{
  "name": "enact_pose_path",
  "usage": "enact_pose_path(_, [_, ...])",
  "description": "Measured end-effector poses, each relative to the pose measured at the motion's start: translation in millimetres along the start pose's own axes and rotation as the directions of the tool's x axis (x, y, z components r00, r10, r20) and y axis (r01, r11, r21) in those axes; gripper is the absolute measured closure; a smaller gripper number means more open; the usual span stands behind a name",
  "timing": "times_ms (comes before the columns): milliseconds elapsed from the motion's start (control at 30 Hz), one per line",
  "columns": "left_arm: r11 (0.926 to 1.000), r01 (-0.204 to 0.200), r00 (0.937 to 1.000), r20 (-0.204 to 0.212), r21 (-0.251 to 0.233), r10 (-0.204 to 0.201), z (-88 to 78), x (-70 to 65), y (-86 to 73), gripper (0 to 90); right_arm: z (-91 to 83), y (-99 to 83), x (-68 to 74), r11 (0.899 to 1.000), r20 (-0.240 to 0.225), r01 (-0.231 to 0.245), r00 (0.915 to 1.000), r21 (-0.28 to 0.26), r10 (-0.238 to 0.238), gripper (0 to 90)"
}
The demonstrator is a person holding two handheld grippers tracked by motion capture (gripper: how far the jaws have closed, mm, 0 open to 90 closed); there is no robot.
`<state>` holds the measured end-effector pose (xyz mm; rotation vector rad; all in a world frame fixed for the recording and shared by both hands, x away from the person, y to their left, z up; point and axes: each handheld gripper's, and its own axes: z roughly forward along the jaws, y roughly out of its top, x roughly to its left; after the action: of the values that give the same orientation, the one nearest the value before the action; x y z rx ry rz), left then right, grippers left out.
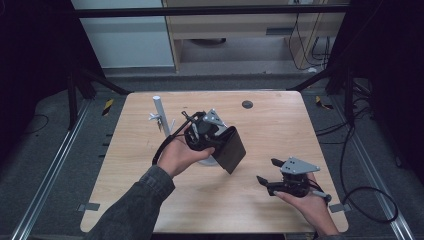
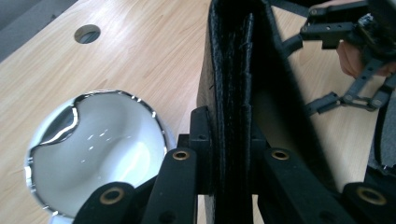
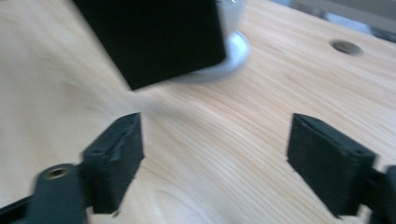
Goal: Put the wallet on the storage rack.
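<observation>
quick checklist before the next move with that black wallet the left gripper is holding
1. Left gripper shut on the black wallet: ok, both jaws press its folded edge.
2. Wallet lifted off the table: ok, it hangs tilted above the wood.
3. Right gripper free: ok, jaws wide apart, nothing between them.
4. Grippers apart from each other: ok, bare table lies between them.
5. White bowl out of the way: not ok, it sits directly beside and under the wallet.
6. Wallet fully closed: cannot tell, its layers look slightly parted.
</observation>
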<state>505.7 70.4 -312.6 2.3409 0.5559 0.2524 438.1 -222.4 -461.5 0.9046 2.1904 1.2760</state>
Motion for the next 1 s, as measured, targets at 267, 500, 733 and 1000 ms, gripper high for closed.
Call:
enact_pose_path(267, [0.9995,0.024,0.9995,-0.019,-0.022,-0.024,-17.5,7.0,2.1,80.2,26.8,-26.9,-17.3,0.970,0.186,-0.176,0.9719,0.166,0.144,11.3])
enact_pose_path(500, [0.9982,0.048,0.9978,-0.044,-0.036,-0.049,-32.9,14.0,5.7,80.3,34.2,-38.1,-34.8,0.930,0.263,-0.306,0.9320,0.202,0.250,10.1])
enact_pose_path(733, [0.9952,0.079,0.9945,-0.065,-0.058,-0.083,-44.8,25.3,10.4,80.2,39.1,-38.5,-33.0,0.937,0.294,-0.274,0.9337,0.216,0.205,6.9])
enact_pose_path(1000, [0.9921,0.104,0.9894,-0.095,-0.070,-0.110,-57.3,35.0,11.5,80.3,41.7,-37.8,-32.9,0.931,0.311,-0.288,0.9264,0.223,0.213,3.0])
